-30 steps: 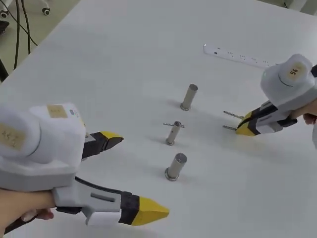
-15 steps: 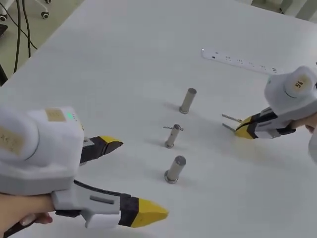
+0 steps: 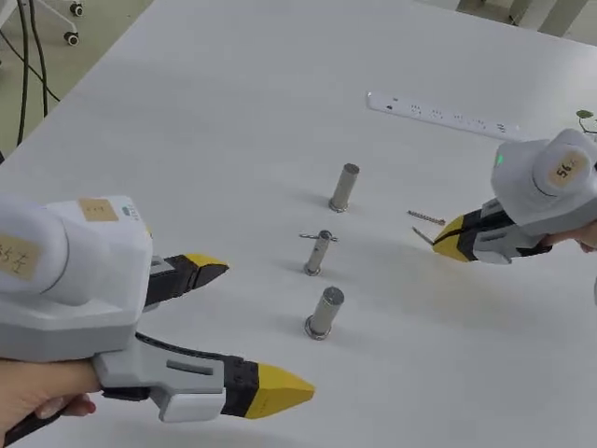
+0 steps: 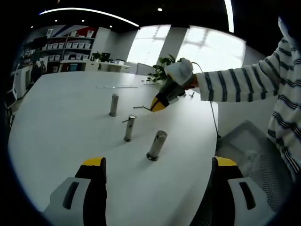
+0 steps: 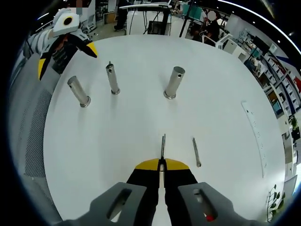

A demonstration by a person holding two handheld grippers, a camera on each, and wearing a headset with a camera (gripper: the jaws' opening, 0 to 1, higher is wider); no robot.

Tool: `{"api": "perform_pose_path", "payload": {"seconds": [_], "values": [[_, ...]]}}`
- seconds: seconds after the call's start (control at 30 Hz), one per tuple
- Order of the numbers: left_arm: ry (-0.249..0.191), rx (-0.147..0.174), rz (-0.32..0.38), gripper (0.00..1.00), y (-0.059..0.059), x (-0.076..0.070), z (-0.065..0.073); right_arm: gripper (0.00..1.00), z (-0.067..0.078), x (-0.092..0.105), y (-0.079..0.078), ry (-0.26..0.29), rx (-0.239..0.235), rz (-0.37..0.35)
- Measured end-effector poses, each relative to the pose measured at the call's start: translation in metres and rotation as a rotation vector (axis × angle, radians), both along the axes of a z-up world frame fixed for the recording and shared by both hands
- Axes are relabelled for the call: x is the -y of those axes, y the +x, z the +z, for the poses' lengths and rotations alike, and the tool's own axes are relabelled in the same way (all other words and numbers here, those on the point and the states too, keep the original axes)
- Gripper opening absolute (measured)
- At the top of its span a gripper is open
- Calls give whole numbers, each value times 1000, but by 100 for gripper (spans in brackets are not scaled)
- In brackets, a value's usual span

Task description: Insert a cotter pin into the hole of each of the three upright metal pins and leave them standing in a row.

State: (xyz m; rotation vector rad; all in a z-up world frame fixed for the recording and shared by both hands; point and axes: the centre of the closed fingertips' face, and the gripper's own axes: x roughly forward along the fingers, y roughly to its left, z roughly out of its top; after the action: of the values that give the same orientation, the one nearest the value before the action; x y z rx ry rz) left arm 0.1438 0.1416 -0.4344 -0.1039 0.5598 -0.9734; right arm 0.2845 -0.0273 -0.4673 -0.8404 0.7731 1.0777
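Middle pin [image 3: 318,252] holds its cotter [image 3: 317,237]; far pin [image 3: 343,187] at its 12 o'clock and near pin [image 3: 326,312] at 6 stand bare. My right hand-held gripper [image 3: 446,241] clamps a second cotter [image 5: 162,147] at 3; left hand-held gripper [image 3: 266,327] gapes, empty.

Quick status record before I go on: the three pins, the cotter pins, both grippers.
far pin: upright, hole empty
middle pin: upright, fitted cotter pin through its top
near pin: upright, hole empty
right gripper: shut on held cotter pin
loose cotter pin: lying flat beside the right gripper
left gripper: open, holding nothing
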Motion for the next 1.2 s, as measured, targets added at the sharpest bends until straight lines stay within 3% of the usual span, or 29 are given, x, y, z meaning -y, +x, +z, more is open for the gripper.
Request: {"api": "perform_pose_path", "payload": {"seconds": [0.2, 0.37, 0.57, 0.8, 0.9, 1.03, 1.2], "values": [[-29, 7, 8, 89, 5, 2, 11, 0, 24, -11, -14, 46, 73, 14], [-43, 21, -3, 89, 11, 9, 20, 0, 35, -19, -30, 58, 125, 38], [-29, 37, -41, 86, 18, 21, 28, 0, 46, -28, -50, 98, 140, 47], [-33, -1, -45, 77, 32, 35, 28, 0, 54, -33, -62, 98, 192, 74], [-47, -26, -45, 72, 35, 42, 31, 0, 63, -37, -66, 109, 251, 58], [-75, -45, -36, 62, 39, 45, 36, 0, 72, -43, -77, 113, 282, 76], [-92, -61, -40, 60, 41, 51, 42, 0, 78, -52, -90, 100, 306, 123]]}}
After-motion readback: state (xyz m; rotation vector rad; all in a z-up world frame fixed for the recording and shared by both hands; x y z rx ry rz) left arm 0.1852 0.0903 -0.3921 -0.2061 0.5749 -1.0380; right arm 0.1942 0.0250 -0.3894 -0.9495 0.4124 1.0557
